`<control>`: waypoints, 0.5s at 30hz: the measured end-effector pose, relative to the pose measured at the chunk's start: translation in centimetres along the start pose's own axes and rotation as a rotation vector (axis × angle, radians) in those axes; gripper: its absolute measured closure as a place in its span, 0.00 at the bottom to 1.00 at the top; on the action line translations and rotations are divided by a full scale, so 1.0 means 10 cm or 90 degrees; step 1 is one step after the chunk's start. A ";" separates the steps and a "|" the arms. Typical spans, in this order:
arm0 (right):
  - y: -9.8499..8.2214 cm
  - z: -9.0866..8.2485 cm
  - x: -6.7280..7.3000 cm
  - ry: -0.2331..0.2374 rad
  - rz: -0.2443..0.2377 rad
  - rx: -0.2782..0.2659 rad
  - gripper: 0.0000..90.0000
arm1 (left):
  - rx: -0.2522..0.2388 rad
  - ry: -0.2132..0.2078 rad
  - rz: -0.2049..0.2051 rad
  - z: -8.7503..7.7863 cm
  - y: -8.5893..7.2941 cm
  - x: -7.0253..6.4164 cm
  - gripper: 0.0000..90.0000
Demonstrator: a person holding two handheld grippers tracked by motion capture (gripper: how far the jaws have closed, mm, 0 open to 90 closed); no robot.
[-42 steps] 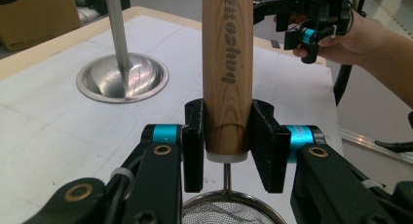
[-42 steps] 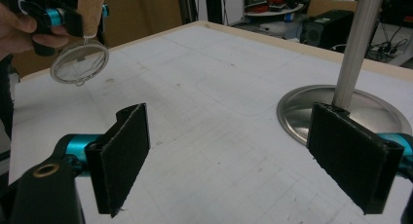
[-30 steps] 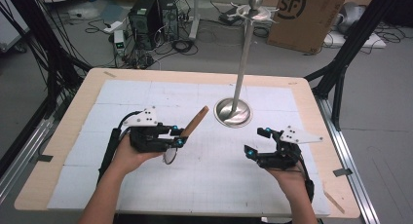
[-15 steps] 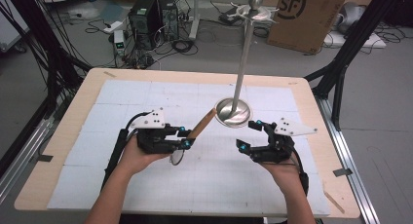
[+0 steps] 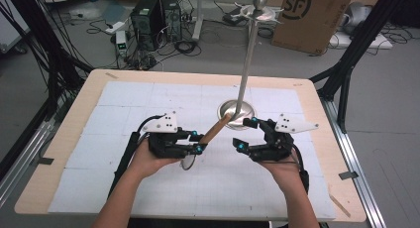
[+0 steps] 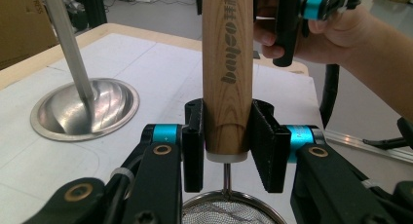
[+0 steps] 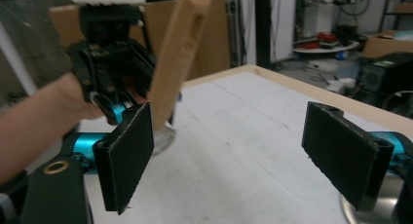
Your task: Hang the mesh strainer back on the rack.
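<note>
Jaws of left gripper [image 6: 226, 158] clamped on wooden handle [image 6: 227, 73] of a small mesh strainer [image 6: 229, 210], pads pressing both sides just above the handle's pale end cap. Jaws of right gripper [image 7: 241, 156] wide apart, just been closing a little, nothing between them. Handle in high view [image 5: 216, 129] pointing toward 1 o'clock from left gripper [image 5: 199, 142], its tip just beside the round base [image 5: 236, 111] of the metal stand. Strainer rim under the left jaws, close above the white mat [image 5: 124, 109]. Right gripper [image 5: 247, 134] at 3 o'clock from the handle, near but apart. Stand pole [image 5: 247, 59] rising at 12 o'clock from its base. Left hand [image 5: 148, 161] and right hand [image 5: 280, 166] gripping the tool bodies.
</note>
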State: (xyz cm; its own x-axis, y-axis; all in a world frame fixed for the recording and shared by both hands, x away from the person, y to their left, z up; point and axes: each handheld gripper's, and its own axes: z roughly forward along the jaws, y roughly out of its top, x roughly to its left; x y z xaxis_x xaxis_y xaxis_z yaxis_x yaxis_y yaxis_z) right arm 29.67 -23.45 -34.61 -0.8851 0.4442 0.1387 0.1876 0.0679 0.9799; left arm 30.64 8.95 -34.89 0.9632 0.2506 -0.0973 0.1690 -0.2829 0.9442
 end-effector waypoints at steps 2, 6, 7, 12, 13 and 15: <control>0.03 0.03 0.01 0.014 0.001 -0.008 0.22 | -0.002 -0.001 0.001 0.01 0.00 -0.01 0.76; 0.07 0.07 0.05 0.033 -0.001 -0.008 0.25 | -0.002 -0.006 0.008 0.02 0.01 -0.01 0.76; 0.08 0.08 0.05 0.036 -0.003 -0.010 0.26 | 0.000 -0.006 0.008 0.03 0.01 -0.01 0.76; 0.11 0.16 0.07 0.054 -0.002 -0.013 0.29 | -0.006 -0.012 0.010 0.07 0.02 -0.03 0.76; 0.11 0.17 0.08 0.057 -0.001 -0.007 0.30 | -0.006 -0.015 0.013 0.07 0.02 -0.03 0.76; 0.12 0.21 0.09 0.061 -0.006 -0.003 0.32 | -0.007 -0.019 0.014 0.08 0.03 -0.04 0.76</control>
State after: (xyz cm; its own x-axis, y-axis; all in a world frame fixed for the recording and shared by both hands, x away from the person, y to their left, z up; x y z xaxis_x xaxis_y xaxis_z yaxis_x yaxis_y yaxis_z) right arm 30.01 -21.12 -33.59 -0.9237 0.3557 0.1426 0.1776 0.0675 0.9818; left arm 30.52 8.01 -34.88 0.9725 0.2167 -0.0858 0.1457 -0.2777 0.9496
